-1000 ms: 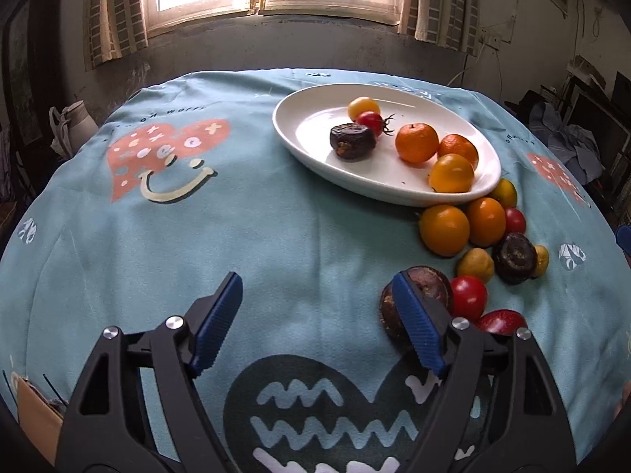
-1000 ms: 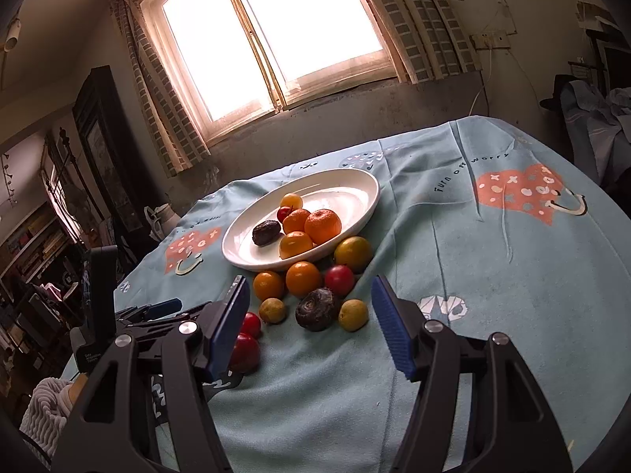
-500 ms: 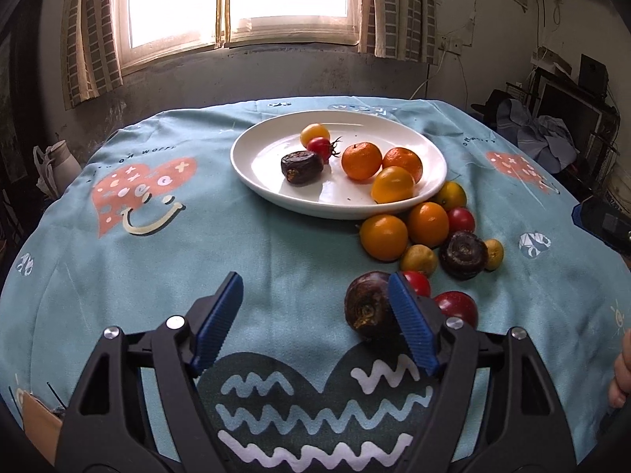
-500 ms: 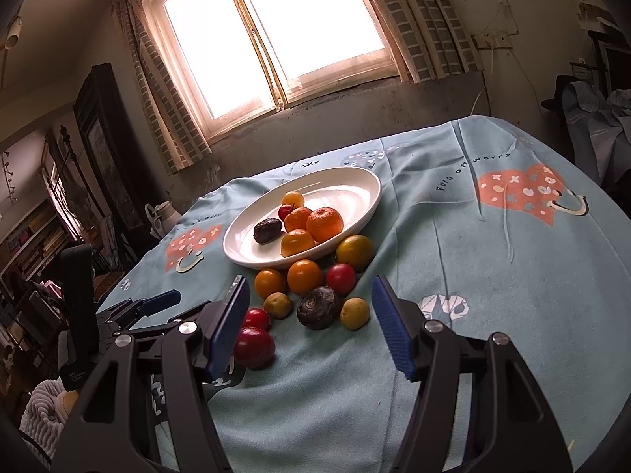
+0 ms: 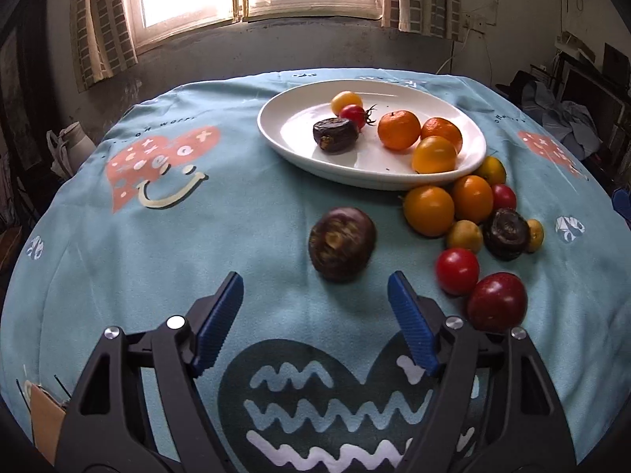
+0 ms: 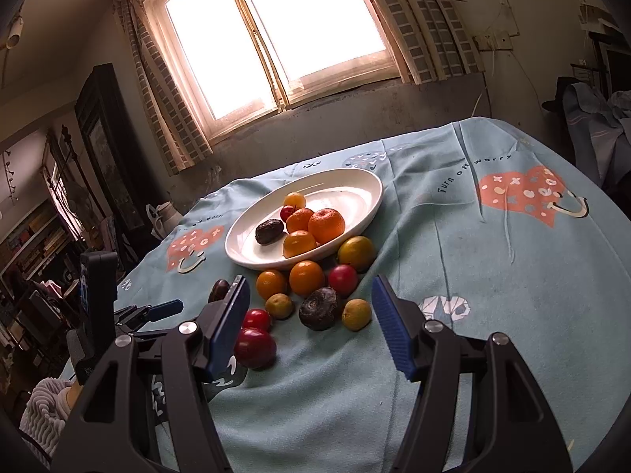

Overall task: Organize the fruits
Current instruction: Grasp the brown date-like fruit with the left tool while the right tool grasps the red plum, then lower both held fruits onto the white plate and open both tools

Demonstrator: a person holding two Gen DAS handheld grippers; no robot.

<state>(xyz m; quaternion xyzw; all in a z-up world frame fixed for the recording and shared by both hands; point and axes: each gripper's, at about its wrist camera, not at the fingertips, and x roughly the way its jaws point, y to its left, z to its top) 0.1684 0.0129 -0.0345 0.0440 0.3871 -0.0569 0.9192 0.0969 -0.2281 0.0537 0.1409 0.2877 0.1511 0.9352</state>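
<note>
A white oval plate [image 5: 284, 130] at the back of the table holds several fruits: oranges, a small tomato, a yellow one and a dark wrinkled one. A pile of orange, red, yellow and dark fruits [image 5: 469, 213] lies in front of the plate's right end. One round dark purple fruit [image 5: 341, 242] lies alone on the cloth, left of that pile. My left gripper [image 5: 313, 295] is open just short of it, touching nothing. My right gripper [image 6: 309, 295] hangs open above the pile [image 6: 307, 276], holding nothing. Its left finger half hides the lone dark fruit [image 6: 217, 289].
A blue tablecloth [image 5: 197, 236] with heart and smiley prints covers the round table. A red plum [image 5: 497, 301] lies close to the left gripper's right finger. The left tool's blue finger [image 6: 165, 306] shows at the left of the right wrist view. Wall and window stand behind.
The dark purple fruit lay against the left gripper's right finger; it now sits free ahead of the fingers, further left of the pile. The left view has swung. The right gripper has kept still.
</note>
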